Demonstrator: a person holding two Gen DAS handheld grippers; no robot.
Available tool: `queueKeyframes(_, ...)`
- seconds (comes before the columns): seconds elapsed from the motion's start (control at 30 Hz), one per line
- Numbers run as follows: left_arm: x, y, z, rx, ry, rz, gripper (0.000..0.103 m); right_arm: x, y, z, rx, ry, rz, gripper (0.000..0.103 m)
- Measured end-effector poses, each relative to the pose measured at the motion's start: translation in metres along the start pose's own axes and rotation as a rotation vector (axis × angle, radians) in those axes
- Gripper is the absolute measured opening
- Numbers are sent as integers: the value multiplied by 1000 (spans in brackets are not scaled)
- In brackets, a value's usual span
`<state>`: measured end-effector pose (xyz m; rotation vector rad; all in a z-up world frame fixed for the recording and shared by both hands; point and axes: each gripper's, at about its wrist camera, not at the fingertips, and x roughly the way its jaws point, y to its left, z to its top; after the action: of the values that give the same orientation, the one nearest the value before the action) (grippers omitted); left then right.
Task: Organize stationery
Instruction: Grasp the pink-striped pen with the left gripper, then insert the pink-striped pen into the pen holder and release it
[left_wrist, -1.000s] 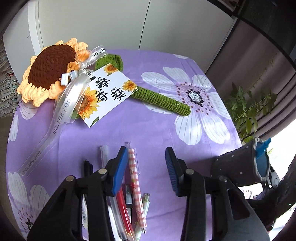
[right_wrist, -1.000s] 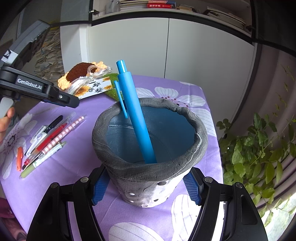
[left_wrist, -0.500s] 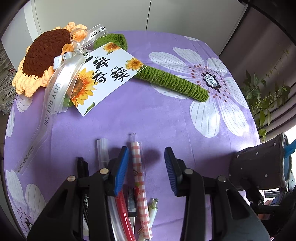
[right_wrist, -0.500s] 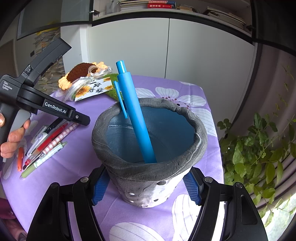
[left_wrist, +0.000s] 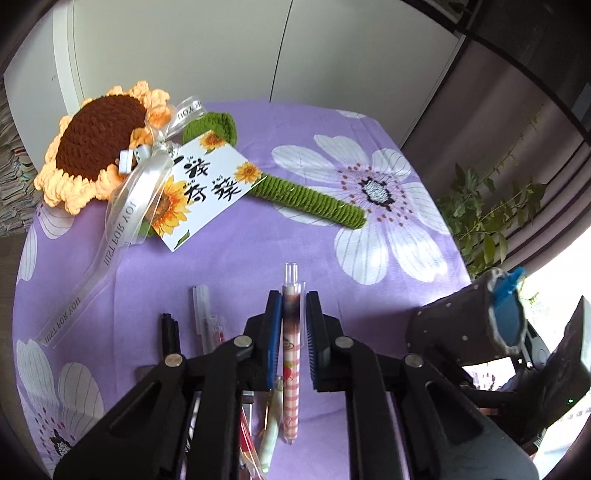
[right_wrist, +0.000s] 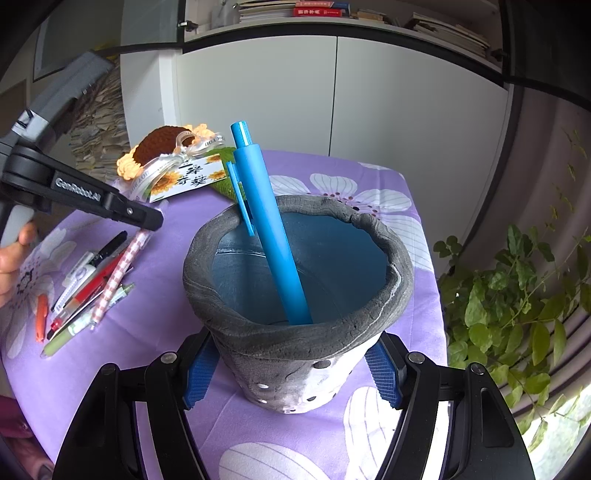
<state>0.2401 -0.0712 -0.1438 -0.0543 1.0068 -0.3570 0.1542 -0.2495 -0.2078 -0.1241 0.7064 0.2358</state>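
Fingers clamped: left gripper on checked pen, right gripper on grey pot, seemingly tilted leftward.

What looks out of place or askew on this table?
The crocheted sunflower with its gift card is no stationery. The grey pen holder has a warped, uneven rim, and its one blue pen leans. Nothing spilled.
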Motion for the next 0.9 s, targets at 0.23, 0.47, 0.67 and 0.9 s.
queueKeyframes(0.23, -53, -22, -1, 62, -117, -71, 8, 0, 0, 0, 0, 0, 0, 72)
queueKeyframes(0.47, -102, -53, 7, 145, -238, -154, 8, 0, -1, 0, 0, 0, 1, 72)
queueKeyframes(0.67, -141, -75, 12, 202, -327, -228, 8, 0, 1, 0, -4, -1, 3, 72)
queueKeyframes(0.9, -143, -96, 11, 249, -345, -248, 8, 0, 3, 0, -3, -1, 6, 72)
